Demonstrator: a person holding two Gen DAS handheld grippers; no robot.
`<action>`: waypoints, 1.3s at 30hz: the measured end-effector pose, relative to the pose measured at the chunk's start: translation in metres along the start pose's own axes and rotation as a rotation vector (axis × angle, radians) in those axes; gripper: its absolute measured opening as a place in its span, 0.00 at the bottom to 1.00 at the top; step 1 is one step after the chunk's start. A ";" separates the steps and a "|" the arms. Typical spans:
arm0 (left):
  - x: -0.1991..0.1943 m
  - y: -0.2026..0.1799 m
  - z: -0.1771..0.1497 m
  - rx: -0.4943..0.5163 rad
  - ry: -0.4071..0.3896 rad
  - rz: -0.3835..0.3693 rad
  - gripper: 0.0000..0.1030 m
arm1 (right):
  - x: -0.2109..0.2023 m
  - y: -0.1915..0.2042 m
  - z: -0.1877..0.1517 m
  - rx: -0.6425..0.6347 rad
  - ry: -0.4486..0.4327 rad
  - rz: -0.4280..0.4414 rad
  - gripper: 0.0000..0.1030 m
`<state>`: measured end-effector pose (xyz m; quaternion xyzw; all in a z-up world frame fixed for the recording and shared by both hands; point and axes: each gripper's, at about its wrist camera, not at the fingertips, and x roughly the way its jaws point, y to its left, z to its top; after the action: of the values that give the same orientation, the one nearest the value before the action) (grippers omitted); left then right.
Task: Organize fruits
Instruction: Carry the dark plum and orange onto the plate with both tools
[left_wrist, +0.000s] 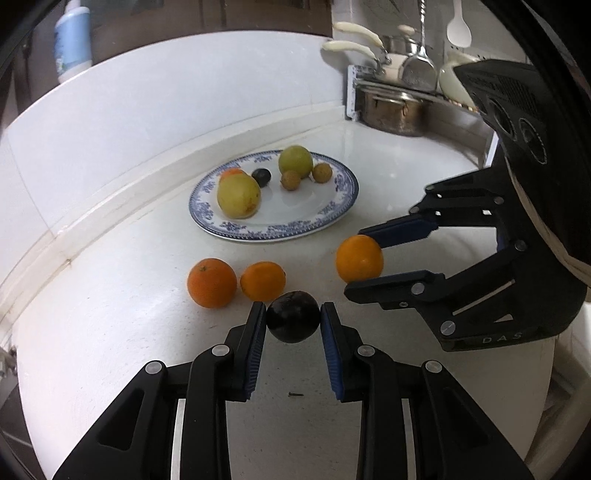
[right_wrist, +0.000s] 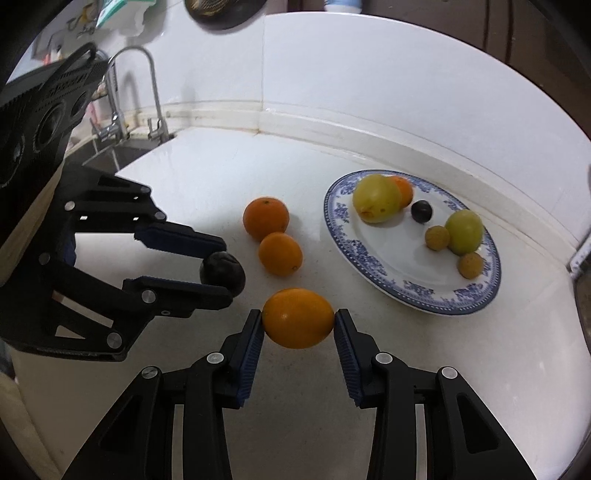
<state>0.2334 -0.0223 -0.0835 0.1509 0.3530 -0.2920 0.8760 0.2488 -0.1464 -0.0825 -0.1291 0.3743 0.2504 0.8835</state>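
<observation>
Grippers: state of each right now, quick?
Left gripper: closed on the dark plum.
Right gripper: closed on an orange.

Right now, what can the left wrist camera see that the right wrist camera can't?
Only the left wrist view shows the shiny steel pot and white plastic bottle. Only the right wrist view shows the curved metal tap. Both show the blue-patterned white plate, two loose round oranges, the left hand-held gripper shut on a dark round plum, and the right hand-held gripper shut on an orange.
</observation>
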 end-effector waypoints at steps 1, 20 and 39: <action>-0.002 -0.001 0.001 -0.002 -0.005 0.002 0.29 | -0.003 0.000 0.000 0.015 -0.007 -0.005 0.39; -0.046 -0.014 0.033 -0.072 -0.151 0.055 0.29 | -0.063 -0.013 0.004 0.228 -0.145 -0.099 0.39; -0.046 -0.014 0.081 -0.106 -0.226 0.088 0.29 | -0.092 -0.054 0.024 0.297 -0.251 -0.174 0.39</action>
<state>0.2415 -0.0527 0.0052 0.0858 0.2601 -0.2494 0.9289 0.2372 -0.2133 0.0028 0.0030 0.2814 0.1294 0.9508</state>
